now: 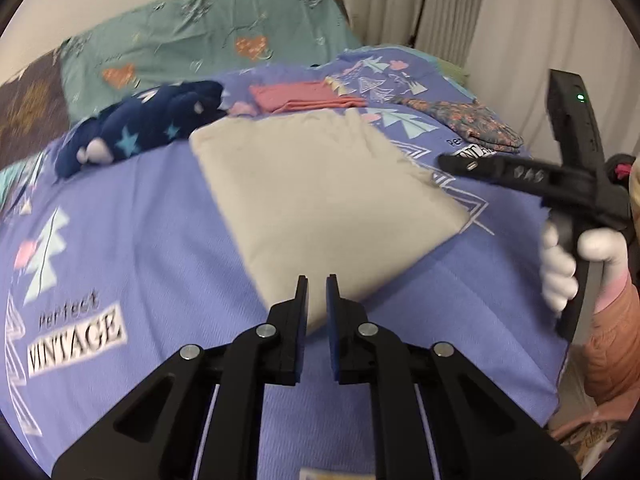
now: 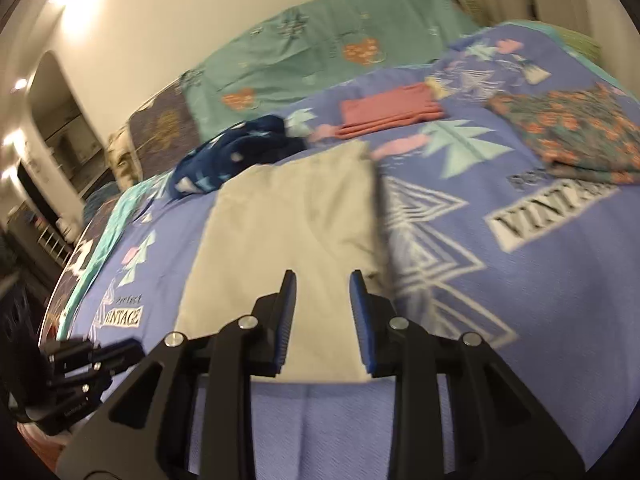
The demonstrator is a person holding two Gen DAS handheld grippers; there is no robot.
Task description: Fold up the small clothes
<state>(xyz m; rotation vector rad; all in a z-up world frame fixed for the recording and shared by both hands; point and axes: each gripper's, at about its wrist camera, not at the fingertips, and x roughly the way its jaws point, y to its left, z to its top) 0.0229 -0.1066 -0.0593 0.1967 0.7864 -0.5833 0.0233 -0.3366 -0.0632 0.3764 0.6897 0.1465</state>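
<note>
A beige folded cloth (image 1: 320, 188) lies flat on the blue-violet bedspread (image 1: 140, 240); it also shows in the right wrist view (image 2: 288, 240). My left gripper (image 1: 317, 284) hovers over its near corner with a narrow gap between the jaws, nothing in it. My right gripper (image 2: 323, 280) is open and empty above the cloth's near edge. The right gripper also shows at the right of the left wrist view (image 1: 452, 160), beside the cloth's right edge.
A folded pink garment (image 1: 296, 98), a folded floral garment (image 1: 468, 124) and a crumpled navy star-print garment (image 1: 148, 124) lie further back. Teal pillows (image 1: 200, 36) line the wall. The bed's right edge (image 1: 560, 360) is near. The bedspread also shows in the right wrist view (image 2: 520, 280).
</note>
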